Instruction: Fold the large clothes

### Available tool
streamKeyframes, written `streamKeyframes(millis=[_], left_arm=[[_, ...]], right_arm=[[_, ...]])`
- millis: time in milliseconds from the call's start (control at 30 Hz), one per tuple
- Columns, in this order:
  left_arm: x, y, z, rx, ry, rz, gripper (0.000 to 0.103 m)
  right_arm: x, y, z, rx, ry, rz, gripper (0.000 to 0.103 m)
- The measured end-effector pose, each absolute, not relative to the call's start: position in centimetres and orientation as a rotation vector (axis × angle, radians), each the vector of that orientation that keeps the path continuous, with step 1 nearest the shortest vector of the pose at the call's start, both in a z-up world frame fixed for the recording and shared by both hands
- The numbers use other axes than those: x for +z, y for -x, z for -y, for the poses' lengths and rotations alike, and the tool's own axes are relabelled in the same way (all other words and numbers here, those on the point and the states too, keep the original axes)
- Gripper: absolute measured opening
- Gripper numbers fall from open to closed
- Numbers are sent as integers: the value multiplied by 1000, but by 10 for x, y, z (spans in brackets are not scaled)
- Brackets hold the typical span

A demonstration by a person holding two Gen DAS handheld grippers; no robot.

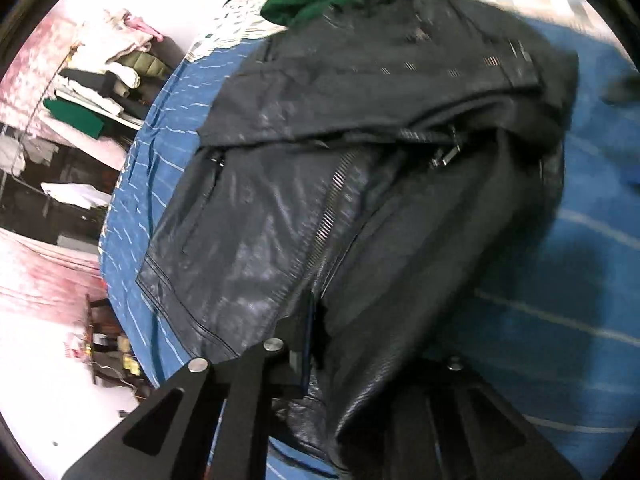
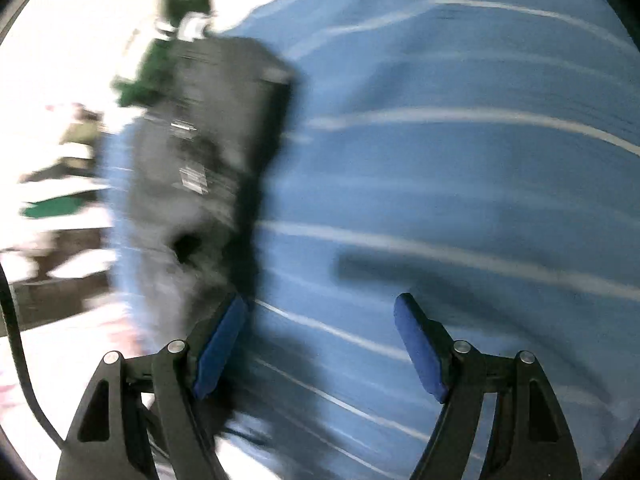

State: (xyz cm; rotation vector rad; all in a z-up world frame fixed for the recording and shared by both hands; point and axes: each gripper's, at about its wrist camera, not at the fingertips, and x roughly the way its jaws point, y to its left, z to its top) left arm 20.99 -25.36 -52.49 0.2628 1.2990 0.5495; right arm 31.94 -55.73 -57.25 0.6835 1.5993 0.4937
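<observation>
- The left gripper (image 1: 310, 344) is squeezed shut on the near edge of the black jacket (image 1: 360, 168). The leather bunches up between its fingers and covers the right one.
- The jacket is shiny black leather with a silver zipper (image 1: 334, 200) running down the front. It lies partly folded on the blue striped sheet (image 1: 560, 280), with one part laid over the top.
- A green garment (image 1: 320, 0) with white stripes lies just past the far end of the jacket.
- Off to the left, past the edge of the sheet, a pile of clothes (image 1: 108, 76) sits on shelves.
- The right gripper (image 2: 320, 344) has its jaws wide apart, with nothing between its blue pads (image 2: 420, 352).
- It hangs over the bare sheet (image 2: 440, 180). This view is very blurry.
- The jacket (image 2: 200, 152) shows as a dark shape to the left, close beside the left pad. I cannot tell if they touch.
</observation>
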Motion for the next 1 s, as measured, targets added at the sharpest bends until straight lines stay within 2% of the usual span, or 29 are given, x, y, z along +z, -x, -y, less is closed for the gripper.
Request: streamKeyframes(millis=[167, 200, 233, 333, 633, 767, 900, 967, 1000], left_arm=[[-510, -210, 238, 495, -215, -1295, 9], [-508, -210, 236, 480, -204, -1300, 9], [-505, -210, 235, 469, -195, -1302, 9], [-491, -208, 223, 431, -154, -1300, 9], [-445, -207, 125, 356, 111, -1309, 11], [-443, -211, 62, 344, 230, -1323, 14], [-461, -211, -8, 341, 367, -1334, 15], [-477, -209, -46, 341, 479, -1336, 16], [-484, -208, -64, 343, 522, -1337, 21]], right_arm=[[-614, -328, 507, 604, -1035, -1585, 79], [-620, -332, 500, 592, -1068, -1590, 68], [-624, -333, 494, 573, -1091, -1581, 39], [-609, -326, 462, 505, -1060, -1550, 23], [-465, -347, 388, 490, -798, -1459, 19], [-427, -381, 279, 487, -627, -1463, 19], [-416, -397, 187, 466, -457, -1502, 19], [-428, -406, 136, 452, -369, -1529, 19], [-438, -410, 113, 442, -322, -1548, 19]])
